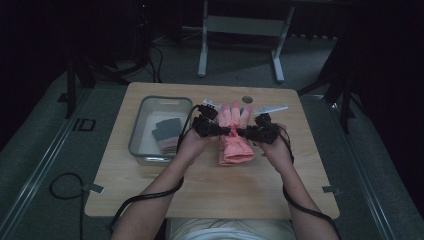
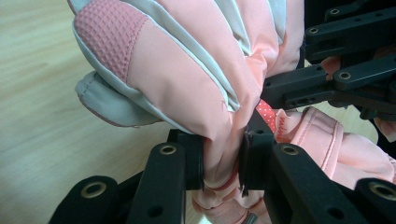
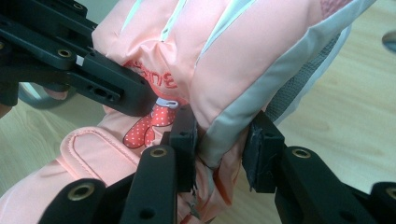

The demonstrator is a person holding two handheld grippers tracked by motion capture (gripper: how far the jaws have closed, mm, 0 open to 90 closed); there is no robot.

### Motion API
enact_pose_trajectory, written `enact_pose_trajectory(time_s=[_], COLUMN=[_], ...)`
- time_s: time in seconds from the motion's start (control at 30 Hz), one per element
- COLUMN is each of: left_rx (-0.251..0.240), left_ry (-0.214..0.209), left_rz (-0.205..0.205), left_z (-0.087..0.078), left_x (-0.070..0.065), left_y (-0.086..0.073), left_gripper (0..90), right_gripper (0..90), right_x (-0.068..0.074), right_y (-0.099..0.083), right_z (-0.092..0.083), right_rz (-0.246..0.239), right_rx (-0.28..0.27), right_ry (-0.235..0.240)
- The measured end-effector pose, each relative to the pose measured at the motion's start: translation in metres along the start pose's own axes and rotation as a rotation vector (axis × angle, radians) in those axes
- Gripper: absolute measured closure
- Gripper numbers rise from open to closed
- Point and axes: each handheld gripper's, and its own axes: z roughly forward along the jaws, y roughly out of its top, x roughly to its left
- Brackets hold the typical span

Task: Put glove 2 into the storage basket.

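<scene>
Middle of table: the pink glove [image 1: 235,137] lies here. The left gripper [image 1: 212,129] and right gripper [image 1: 254,132] both squeeze it, one from each side, so this spot is full.
Left side: a grey bin [image 1: 141,116] with a dark glove [image 1: 167,131] in it sits just beside the left gripper.
Near edge: bare wooden table [image 1: 210,192], only the person's arms cross it.
Right side: bare table.
Far edge: small pale things [image 1: 272,108] lie behind the glove.
</scene>
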Motion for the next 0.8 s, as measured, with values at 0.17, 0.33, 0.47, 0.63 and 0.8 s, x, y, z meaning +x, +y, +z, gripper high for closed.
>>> enact_pose_trajectory(time_s=[0.17,0.33,0.47,0.63,0.8], left_rx=[-0.019,-0.030,-0.042,-0.063,-0.078], left_ry=[0.028,0.069,0.079,0.110,0.136], left_rz=[0.006,0.019,0.010,0.001,-0.018], left_z=[-0.016,-0.038,-0.048,-0.065,-0.085], left_x=[0.002,0.007,0.011,0.017,0.028], left_y=[0.008,0.016,0.017,0.017,0.015], left_gripper=[74.3,74.2,74.2,74.2,74.3], right_gripper=[68.1,68.1,68.1,68.1,68.2], right_x=[0.008,0.016,0.024,0.035,0.045], right_y=[0.021,0.037,0.049,0.065,0.080], right_z=[-0.001,0.002,0.005,0.012,0.020], right_rz=[-0.027,-0.045,-0.058,-0.080,-0.103], right_rx=[-0.016,-0.035,-0.046,-0.052,-0.047], right_ry=[0.002,0.015,0.029,0.042,0.060])
